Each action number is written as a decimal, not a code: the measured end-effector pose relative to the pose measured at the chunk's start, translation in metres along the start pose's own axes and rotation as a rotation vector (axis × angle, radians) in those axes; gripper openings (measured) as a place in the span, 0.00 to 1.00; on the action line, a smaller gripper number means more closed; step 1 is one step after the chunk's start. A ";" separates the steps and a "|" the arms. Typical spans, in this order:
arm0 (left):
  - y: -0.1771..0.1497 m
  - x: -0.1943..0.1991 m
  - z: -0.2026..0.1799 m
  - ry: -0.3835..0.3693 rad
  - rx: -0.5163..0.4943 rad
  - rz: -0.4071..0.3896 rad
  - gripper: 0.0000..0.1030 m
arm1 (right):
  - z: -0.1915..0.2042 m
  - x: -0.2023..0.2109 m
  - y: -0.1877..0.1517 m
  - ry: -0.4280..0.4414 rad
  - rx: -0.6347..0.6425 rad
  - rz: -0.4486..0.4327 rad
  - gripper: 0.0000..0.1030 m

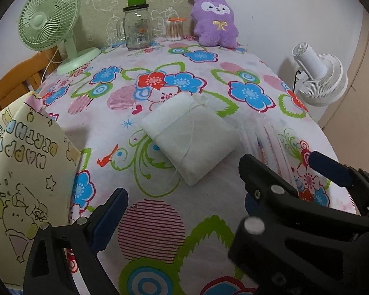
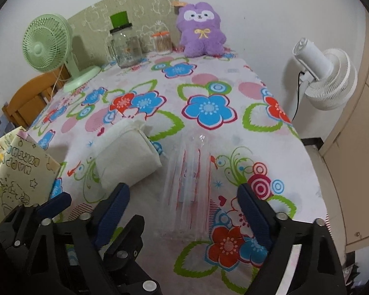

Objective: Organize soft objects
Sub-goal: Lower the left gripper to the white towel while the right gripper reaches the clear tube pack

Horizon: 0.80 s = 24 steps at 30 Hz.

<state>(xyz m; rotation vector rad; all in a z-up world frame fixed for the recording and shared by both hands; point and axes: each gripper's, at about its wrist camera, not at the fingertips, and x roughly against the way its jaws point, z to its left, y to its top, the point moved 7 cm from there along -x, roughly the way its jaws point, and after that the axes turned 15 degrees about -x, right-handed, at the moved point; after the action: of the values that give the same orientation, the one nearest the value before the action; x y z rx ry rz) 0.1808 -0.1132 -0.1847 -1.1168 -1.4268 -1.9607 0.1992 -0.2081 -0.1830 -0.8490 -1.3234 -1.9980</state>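
Both grippers hover near folded cloth (image 1: 193, 137)

Folded white cloth (image 1: 193, 139) on floral tablecloth (image 1: 160, 221), clear bag (image 1: 270, 142) just beside it, open left gripper (image 1: 184, 209) above, purple plush (image 1: 215, 22) at back.

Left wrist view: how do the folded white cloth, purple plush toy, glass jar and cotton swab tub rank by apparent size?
1. folded white cloth, nearest the camera, so flattered
2. purple plush toy
3. glass jar
4. cotton swab tub
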 end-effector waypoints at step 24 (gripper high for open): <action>0.005 -0.001 -0.008 -0.012 -0.002 0.006 0.92 | -0.006 0.001 0.005 -0.001 0.003 0.018 0.25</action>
<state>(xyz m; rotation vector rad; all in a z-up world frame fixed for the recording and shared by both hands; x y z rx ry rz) 0.1830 -0.1225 -0.1840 -1.1345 -1.4260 -1.9546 0.2007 -0.2150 -0.1811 -0.8578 -1.3143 -1.9821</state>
